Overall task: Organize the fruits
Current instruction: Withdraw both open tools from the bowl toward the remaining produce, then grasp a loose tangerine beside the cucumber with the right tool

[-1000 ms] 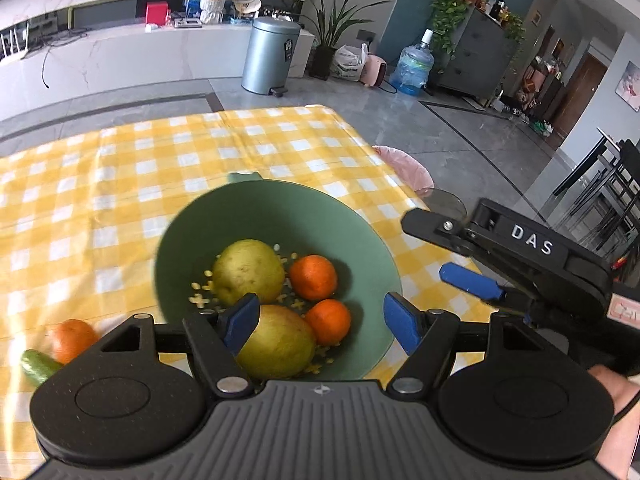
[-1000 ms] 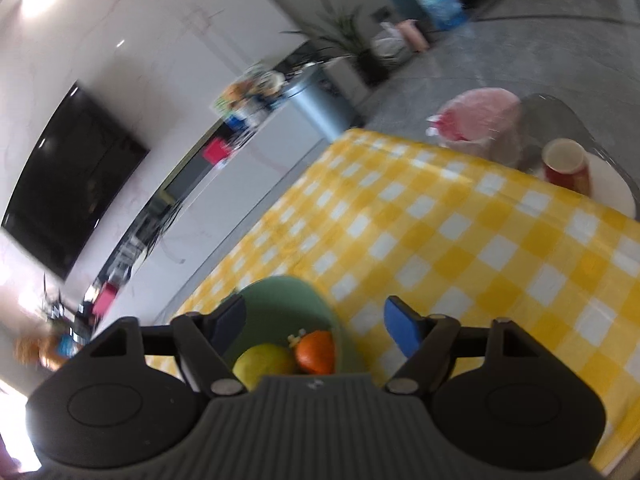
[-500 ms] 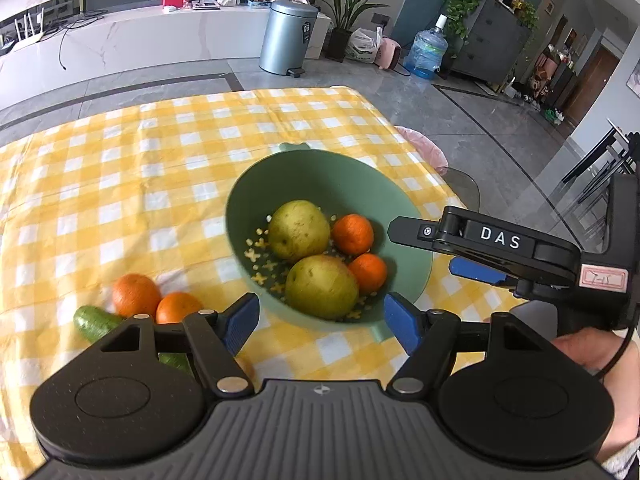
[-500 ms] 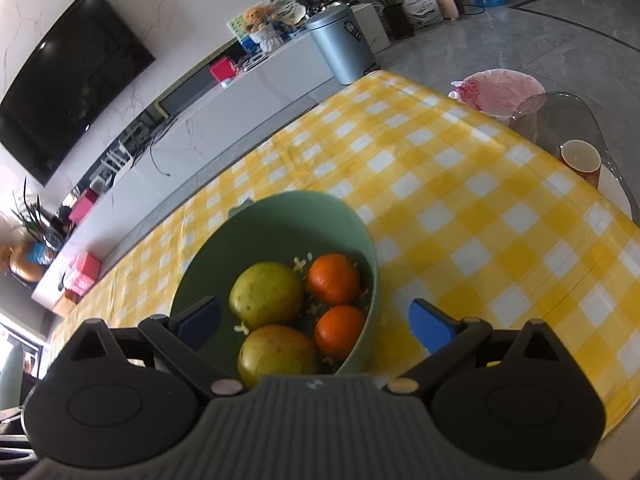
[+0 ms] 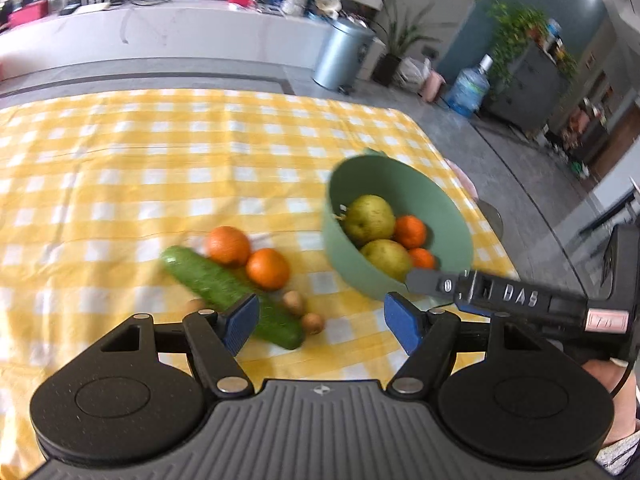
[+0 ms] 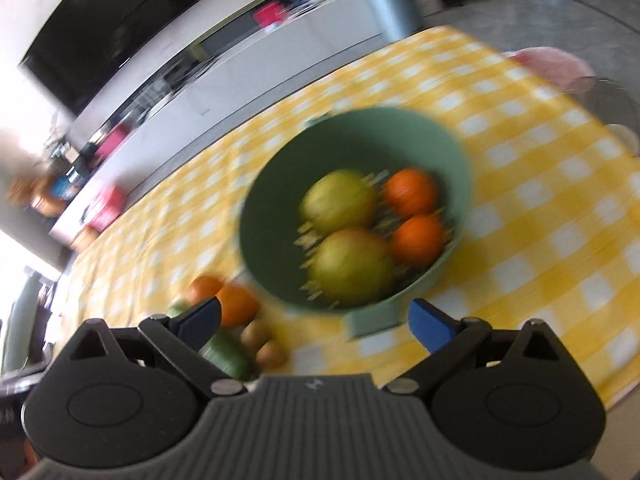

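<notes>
1. Overall, the work surface is a table under a yellow-and-white checked cloth (image 5: 120,168), set in an open room with a grey tiled floor, a long white counter (image 5: 160,36) along the far wall and a metal bin (image 5: 340,56) at the counter's end.
2. Task items: a green bowl (image 5: 452,216) stands at about 2 o'clock from the left gripper (image 5: 320,324). It contains two yellow-green pears (image 5: 368,216) and two small oranges (image 5: 410,232).
3. Loose on the cloth, at about 11 o'clock from that gripper, lie two oranges (image 5: 267,268) touching each other, a cucumber (image 5: 228,296) lying diagonally just beside them, and a few small brown fruits (image 5: 312,322) near the cucumber's near end.
4. Left gripper: fingers wide apart, nothing between them; the left pad overlaps the cucumber in view, but contact cannot be confirmed.
5. Right gripper (image 6: 316,320): fingers at full spread and empty, with the bowl's near handle tab (image 6: 374,322) lying between the pads in view.
6. View differences: the left wrist view alone shows the right gripper's side at 3 o'clock, a water bottle (image 5: 468,88) and potted plants; the right wrist view, heavily blurred, alone shows a wall-mounted black screen (image 6: 108,28).
7. Edges and clearance: the bowl sits near the cloth's right edge. Bare cloth extends widely from 9 to 12 o'clock in the left view.
</notes>
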The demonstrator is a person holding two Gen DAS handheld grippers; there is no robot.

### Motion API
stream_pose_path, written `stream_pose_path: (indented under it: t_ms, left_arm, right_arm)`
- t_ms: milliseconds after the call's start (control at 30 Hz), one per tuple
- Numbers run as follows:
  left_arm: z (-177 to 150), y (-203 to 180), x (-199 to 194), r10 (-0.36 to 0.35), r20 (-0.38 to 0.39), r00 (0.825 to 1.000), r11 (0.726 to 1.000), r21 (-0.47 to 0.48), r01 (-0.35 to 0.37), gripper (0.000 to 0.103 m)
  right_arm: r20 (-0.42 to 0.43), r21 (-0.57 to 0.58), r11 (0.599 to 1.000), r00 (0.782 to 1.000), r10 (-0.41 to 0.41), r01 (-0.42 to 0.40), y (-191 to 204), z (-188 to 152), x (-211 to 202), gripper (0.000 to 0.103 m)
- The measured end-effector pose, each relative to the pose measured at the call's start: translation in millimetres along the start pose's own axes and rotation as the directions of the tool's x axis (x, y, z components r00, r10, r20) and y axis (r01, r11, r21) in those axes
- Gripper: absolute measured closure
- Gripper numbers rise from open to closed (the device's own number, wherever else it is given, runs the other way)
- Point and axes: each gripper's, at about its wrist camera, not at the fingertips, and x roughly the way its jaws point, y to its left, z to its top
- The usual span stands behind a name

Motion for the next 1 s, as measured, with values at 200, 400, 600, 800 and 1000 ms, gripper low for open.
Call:
stream_pose_path:
  t_ms: [200, 400, 600, 800, 1000]
  left_arm:
    - [-26, 31, -23, 0.01, 0.089, 0.996, 0.998, -0.067, -0.004, 0.019]
    - [-45, 60, -28, 0.033, 0.07, 0.997, 0.992, -0.123, -0.024, 0.019]
    - [-58, 91, -34, 0.03, 0.068, 0.997, 0.978, -0.208, -0.015, 0.019]
    - [-68, 105, -23, 0.01, 0.035, 0.999, 0.973, -0.231, -0.002, 0.019]
    - [-76, 113, -8, -0.01, 0.01, 1.0, 0.972, -0.236, 0.012, 0.019]
  right_arm:
    - [-0.025, -0.04, 0.999, 0.999, -0.023, 0.022, 15, -12, 2, 0.014]
    - [-0.008, -0.052, 0.999, 1.0, 0.003, -0.004, 24, -21, -9, 0.015]
    - [-0.057, -0.078, 0.992, 0.993, 0.1, -0.104, 45, -42, -4, 0.026]
    - [-0.095, -0.143, 0.983, 0.991, 0.098, -0.111, 70, -57, 13, 0.042]
    - [-0.098, -0.118, 0.987, 0.99, 0.099, -0.111, 78, -64, 33, 0.055]
